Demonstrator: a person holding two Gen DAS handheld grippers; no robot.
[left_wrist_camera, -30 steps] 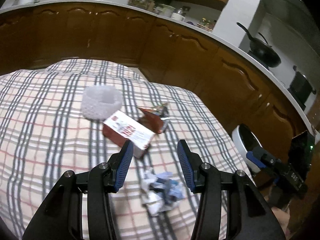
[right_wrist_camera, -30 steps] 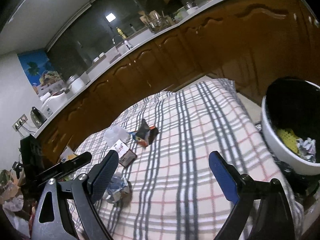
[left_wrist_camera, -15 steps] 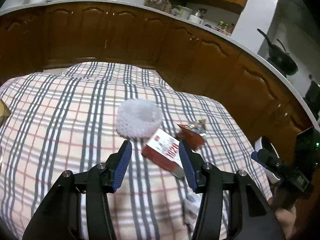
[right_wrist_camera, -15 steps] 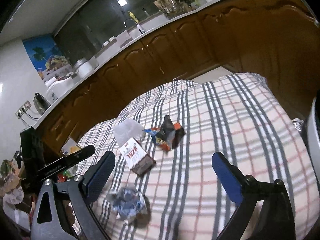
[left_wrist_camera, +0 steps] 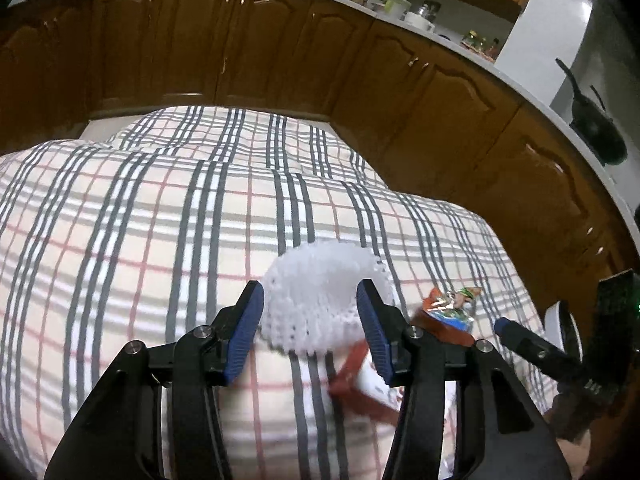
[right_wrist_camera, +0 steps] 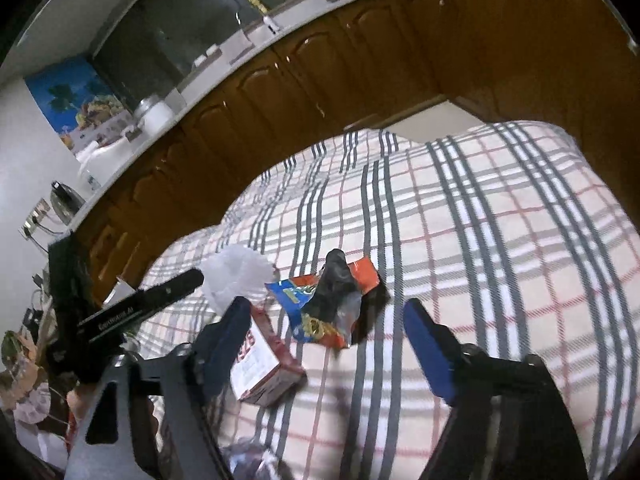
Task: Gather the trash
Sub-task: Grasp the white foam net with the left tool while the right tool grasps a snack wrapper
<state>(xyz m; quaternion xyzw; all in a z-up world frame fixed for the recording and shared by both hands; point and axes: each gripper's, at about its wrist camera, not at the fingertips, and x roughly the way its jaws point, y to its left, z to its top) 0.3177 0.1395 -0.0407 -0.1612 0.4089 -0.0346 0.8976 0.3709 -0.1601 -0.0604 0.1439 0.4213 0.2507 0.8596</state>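
A white foam net sleeve (left_wrist_camera: 320, 300) lies on the plaid tablecloth (left_wrist_camera: 160, 220). My left gripper (left_wrist_camera: 310, 336) is open, its blue pads on either side of the sleeve, not closed on it. A red and white carton (right_wrist_camera: 260, 368) lies just right of the sleeve. A crumpled red and blue snack wrapper (right_wrist_camera: 332, 304) lies beyond the carton. My right gripper (right_wrist_camera: 336, 348) is open and empty, just short of the wrapper and carton. A crumpled blue and white paper ball (right_wrist_camera: 248, 460) lies at the bottom edge of the right wrist view.
Brown kitchen cabinets (left_wrist_camera: 260, 48) with a white counter curve around the table's far side. A black wok (left_wrist_camera: 596, 128) sits on the counter at right. The white bin's rim (left_wrist_camera: 560, 324) shows at the right edge behind the other gripper.
My left gripper moved forward past the paper ball and carton to straddle the foam sleeve. My right gripper swung left from the bin and closed in on the wrapper and carton.
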